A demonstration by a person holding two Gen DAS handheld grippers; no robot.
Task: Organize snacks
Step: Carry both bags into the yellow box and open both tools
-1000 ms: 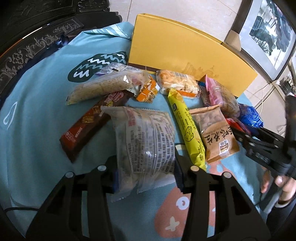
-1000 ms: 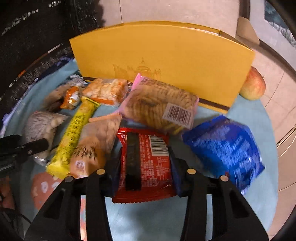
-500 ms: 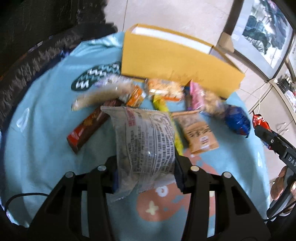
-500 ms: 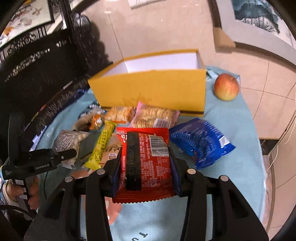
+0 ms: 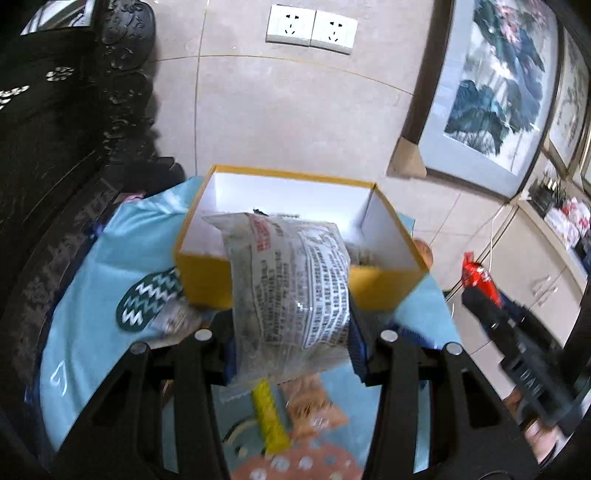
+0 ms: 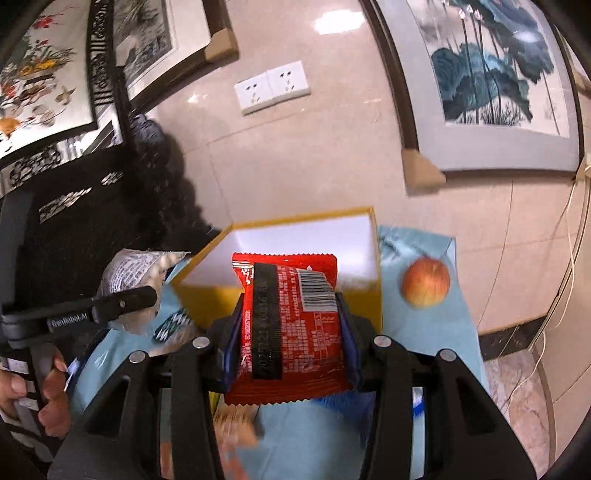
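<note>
My left gripper (image 5: pixel 291 347) is squeezed shut on the clear snack bag (image 5: pixel 295 288), and my right gripper (image 6: pixel 288 343) is squeezed shut on the red snack pack (image 6: pixel 291 328). A moment ago both packs were low, close to the snack pile on the table. Now I have lifted them high, and each one hangs in front of the open yellow box (image 5: pixel 207 273), just above its near wall. Now I can see the white inside of the box. Before, I saw only its yellow side.

Under my left gripper a yellow snack stick (image 5: pixel 269 417) and a tan snack bag (image 5: pixel 314 410) lie on the blue cloth (image 5: pixel 110 258), both blurry. An apple (image 6: pixel 424 282) sits on the cloth just to the right of the box.

Behind the table is a tan tile wall with two white sockets (image 5: pixel 312 29). A framed painting (image 6: pixel 491 74) leans there, and dark carved furniture (image 5: pixel 55 129) stands on the left.
</note>
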